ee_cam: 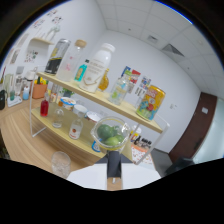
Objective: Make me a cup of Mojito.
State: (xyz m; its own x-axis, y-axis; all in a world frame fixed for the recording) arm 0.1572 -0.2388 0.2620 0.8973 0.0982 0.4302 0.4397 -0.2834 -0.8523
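Clear glass bowl of green limes sits dead ahead of the gripper, just beyond its tip — finger spacing cannot be told.

Just ahead of your tongs, green limes fill a clear glass bowl; beyond them stands a white bottle.

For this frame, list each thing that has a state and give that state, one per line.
Glass bowl: upright on the lower shelf, holding green limes.
Empty glass: upright on the table, nothing in it.
White bottle: on the top shelf, capped.
Dark jar: on the top shelf, lid on.
Gripper: fingers not visible, state unclear.
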